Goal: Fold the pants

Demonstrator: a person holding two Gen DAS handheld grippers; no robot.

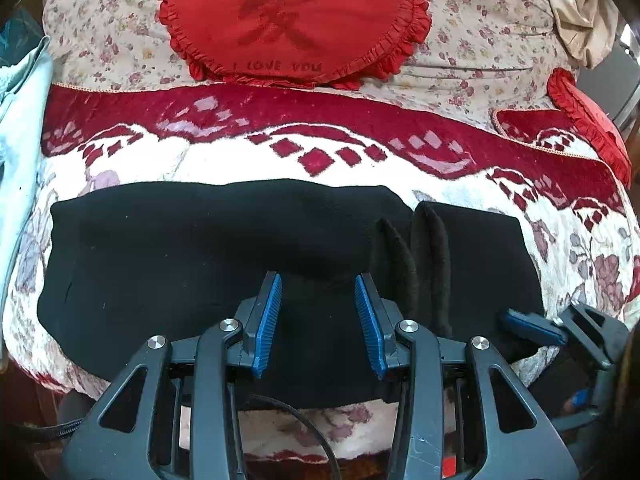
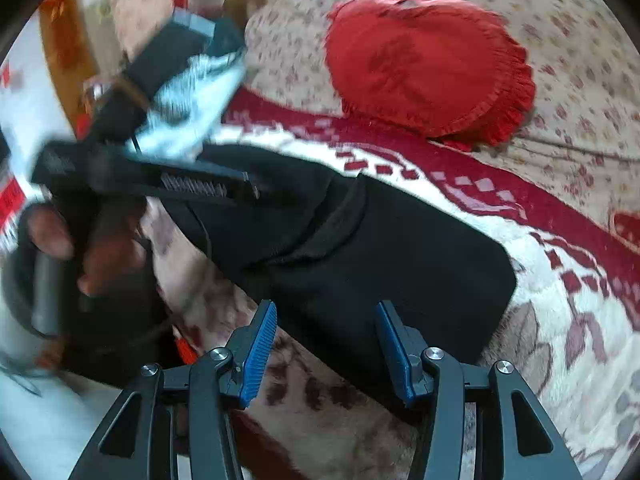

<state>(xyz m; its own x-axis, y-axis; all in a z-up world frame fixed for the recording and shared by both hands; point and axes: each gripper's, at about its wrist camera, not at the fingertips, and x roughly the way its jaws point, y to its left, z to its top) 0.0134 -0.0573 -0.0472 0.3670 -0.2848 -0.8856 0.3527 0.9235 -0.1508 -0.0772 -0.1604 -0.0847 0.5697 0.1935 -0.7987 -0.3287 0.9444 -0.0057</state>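
We see the black pants [image 1: 208,248] lying folded across the bed's red-and-white blanket [image 1: 240,156], our left claw [image 1: 319,320] open above them holding nothing, and our right claw [image 2: 326,348] open over their near edge.

I see the pants [image 1: 208,248] lying flat across the blanket [image 1: 240,160] on the bed, stretched from left to right in the left wrist view. My left gripper [image 1: 318,320] hangs over their near edge, its jaws apart above the cloth. My right gripper [image 2: 326,350] sits to its right, over the pants' near right corner. Behind the pants, farther up the bed, a round cushion [image 1: 292,20] rests on the quilt [image 1: 100,40]. A second cushion [image 1: 592,120] lies at the far right.
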